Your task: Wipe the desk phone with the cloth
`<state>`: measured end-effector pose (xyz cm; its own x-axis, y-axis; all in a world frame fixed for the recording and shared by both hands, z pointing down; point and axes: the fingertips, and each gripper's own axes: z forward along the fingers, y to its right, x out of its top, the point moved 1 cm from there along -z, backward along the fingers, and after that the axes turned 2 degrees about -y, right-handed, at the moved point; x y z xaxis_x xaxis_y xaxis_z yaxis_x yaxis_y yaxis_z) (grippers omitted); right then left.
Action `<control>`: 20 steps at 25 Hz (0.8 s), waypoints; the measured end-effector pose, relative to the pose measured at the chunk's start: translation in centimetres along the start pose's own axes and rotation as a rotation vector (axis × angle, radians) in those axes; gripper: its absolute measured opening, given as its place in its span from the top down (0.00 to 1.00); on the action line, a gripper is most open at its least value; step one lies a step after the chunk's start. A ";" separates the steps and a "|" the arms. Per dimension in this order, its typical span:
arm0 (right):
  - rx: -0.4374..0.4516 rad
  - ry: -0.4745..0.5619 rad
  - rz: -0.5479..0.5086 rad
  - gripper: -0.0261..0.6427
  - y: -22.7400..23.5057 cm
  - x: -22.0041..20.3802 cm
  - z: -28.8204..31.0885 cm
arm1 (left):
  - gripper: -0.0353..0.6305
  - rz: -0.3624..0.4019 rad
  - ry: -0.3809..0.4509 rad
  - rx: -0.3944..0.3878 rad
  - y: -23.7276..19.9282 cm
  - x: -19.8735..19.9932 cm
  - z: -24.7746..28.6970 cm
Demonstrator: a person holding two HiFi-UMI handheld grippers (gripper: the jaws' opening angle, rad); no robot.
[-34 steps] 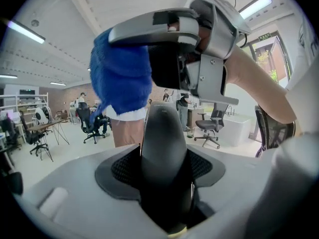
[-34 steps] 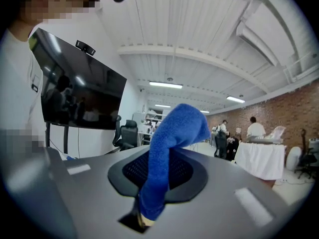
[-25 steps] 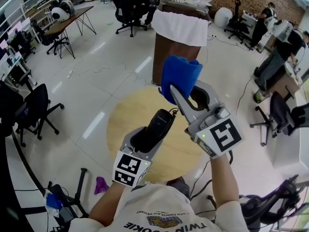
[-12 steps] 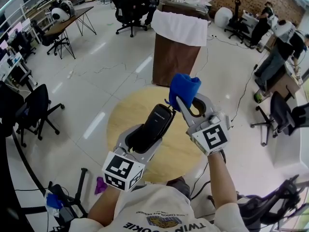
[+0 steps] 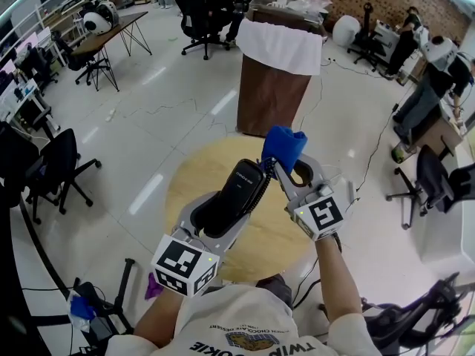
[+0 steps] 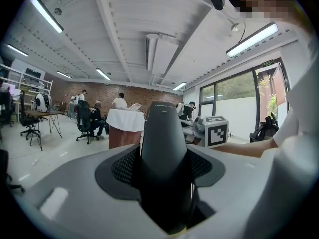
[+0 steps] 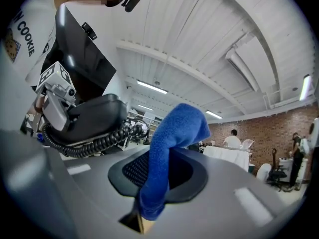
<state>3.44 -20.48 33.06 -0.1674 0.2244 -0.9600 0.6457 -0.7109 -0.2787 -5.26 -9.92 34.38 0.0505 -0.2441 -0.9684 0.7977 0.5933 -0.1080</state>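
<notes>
L claw (image 5: 223,215) is clamped on the black handset (image 5: 239,193), jaws set wide w/ pads pressed on its 2 sides. In the left gripper view the handset (image 6: 164,148) fills the gap and stands up btwn them. R claw (image 5: 286,170) pinches the blue cloth (image 5: 284,145), which sticks up past the tips as a folded wad. In the right gripper view the cloth (image 7: 167,153) leans toward the handset (image 7: 94,116). Both are up in the air over the round wood worktop (image 5: 185,188). The cloth is just beside the handset's far end; can't tell if they touch.

Around:
- A coiled cord (image 7: 89,142) runs along the handset.
- Beyond the worktop is a brown stand (image 5: 269,95) w/ a white sheet (image 5: 278,44) draped over its top.
- A black chair (image 5: 56,165) sits at left, well apart.
- A purple scrap (image 5: 154,284) lies on the floor (image 5: 148,124) near the worktop's near-left edge.
- People (image 5: 434,76) are at desks far right.

In the way: claws, handset and the person's arms cover the worktop's middle and near edge, so what lies there is hidden. The handset's lower end is buried in the L claw. The cloth's lower part is lost btwn the R jaws.
</notes>
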 end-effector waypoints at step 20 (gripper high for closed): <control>0.108 0.020 0.044 0.86 -8.0 -2.4 0.3 | 0.55 -0.044 0.025 0.001 -0.9 1.2 0.4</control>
<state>-1.59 -15.52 37.61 -0.1247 0.2041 -0.9710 0.5680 -0.7877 -0.2386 -5.71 -11.04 33.40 0.0006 -0.2504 -0.9681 0.7994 0.5818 -0.1500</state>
